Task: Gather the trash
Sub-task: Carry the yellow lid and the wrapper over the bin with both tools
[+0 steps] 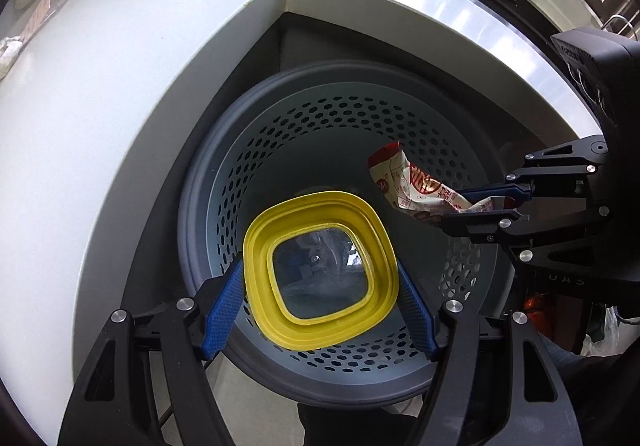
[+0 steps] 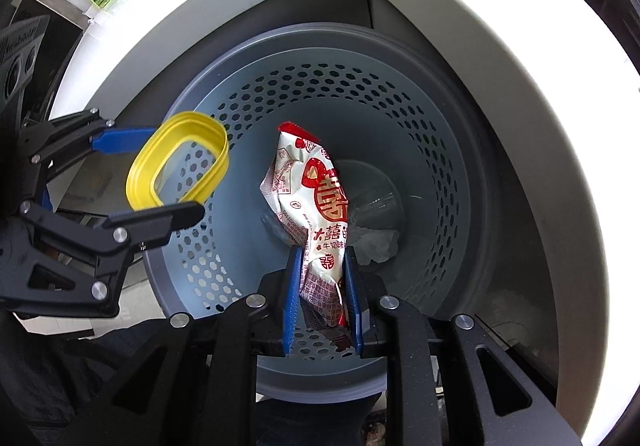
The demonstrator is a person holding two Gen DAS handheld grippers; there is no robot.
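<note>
The left gripper [image 1: 320, 282] pinches a yellow lid [image 1: 320, 274] and the right gripper [image 2: 323, 294] a wrapper [image 2: 316, 205] above the bin [image 2: 400, 133]; releasing off-centre could bounce either off its rim.

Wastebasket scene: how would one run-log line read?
left hand-held gripper: grips yellow lid | right hand-held gripper: grips snack wrapper | both over wastebasket

Left gripper [image 1: 320, 310] jaws clamp yellow lid [image 1: 256, 246] above bin [image 1: 200, 181].

The waste bin [image 2: 432, 149] mouth is open. Two loads hang over it: a yellow lid [image 1: 320, 270] at left, a snack wrapper [image 2: 320, 213] at right. White worktop [image 1: 100, 105] edges flank the bin's far side.
</note>
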